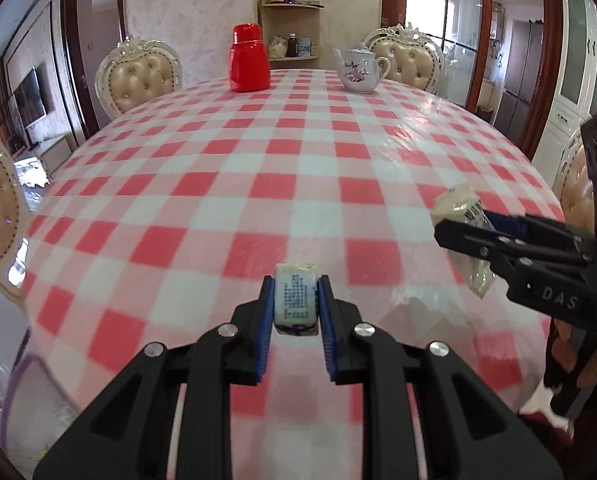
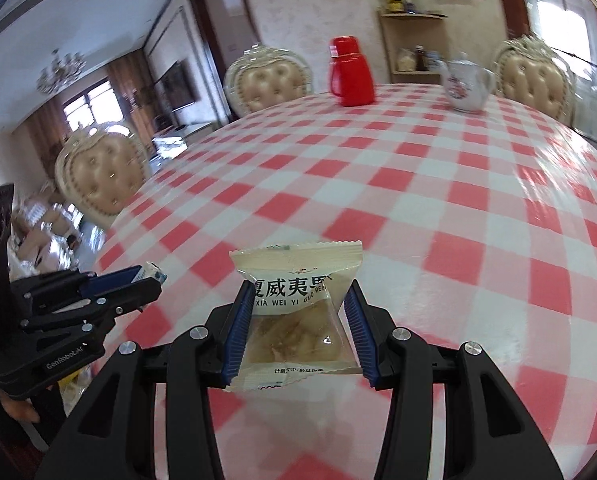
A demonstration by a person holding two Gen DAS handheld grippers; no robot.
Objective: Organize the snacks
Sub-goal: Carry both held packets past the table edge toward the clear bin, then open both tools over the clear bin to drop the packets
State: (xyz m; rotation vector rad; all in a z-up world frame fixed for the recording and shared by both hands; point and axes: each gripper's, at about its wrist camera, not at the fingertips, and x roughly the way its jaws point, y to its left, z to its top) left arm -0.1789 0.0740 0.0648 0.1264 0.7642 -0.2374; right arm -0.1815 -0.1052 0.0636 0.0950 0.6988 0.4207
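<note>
My left gripper [image 1: 296,284] is shut on a small white candy bar [image 1: 296,300] with blue print, held above the red-and-white checked tablecloth [image 1: 282,168]. My right gripper [image 2: 300,292] is shut on a clear nut snack packet [image 2: 298,308] with black lettering on a white band, also off the cloth. In the left wrist view the right gripper [image 1: 448,228] comes in from the right edge with the snack packet [image 1: 462,212] sticking out of it. In the right wrist view the left gripper [image 2: 152,278] shows at the left edge with the candy bar [image 2: 154,271] at its tip.
A red flask [image 1: 249,60] and a flowered white teapot [image 1: 358,70] stand at the table's far end. Padded cream chairs [image 1: 140,74] ring the table. A shelf [image 1: 290,32] with jars hangs on the back wall. A person's hand [image 1: 578,368] grips the right tool.
</note>
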